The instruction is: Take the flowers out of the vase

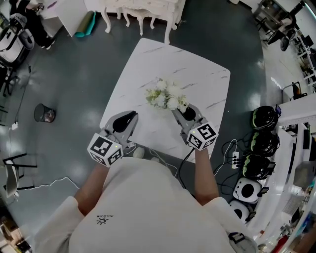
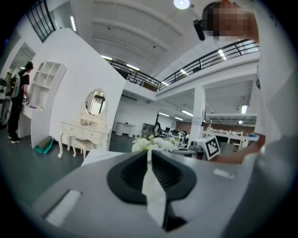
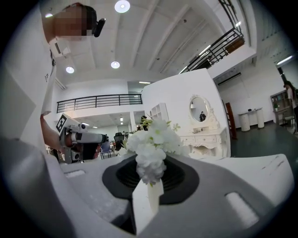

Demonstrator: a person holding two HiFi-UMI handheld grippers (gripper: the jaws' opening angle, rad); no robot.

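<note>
Both bare forearms reach forward from the torso, the left arm and the right arm each ending in 1 gripper. The 2 grippers point ahead, roughly parallel and well apart. The left gripper has its 2 jaws drawn together to a thin seam, with nothing between them. The right gripper has its 2 jaws closed on a sprig of the flowers, the blooms just beyond the jaw tips.

Ceiling lamps light everything brightly (fisheye bend, dark corners in gripper views)
</note>
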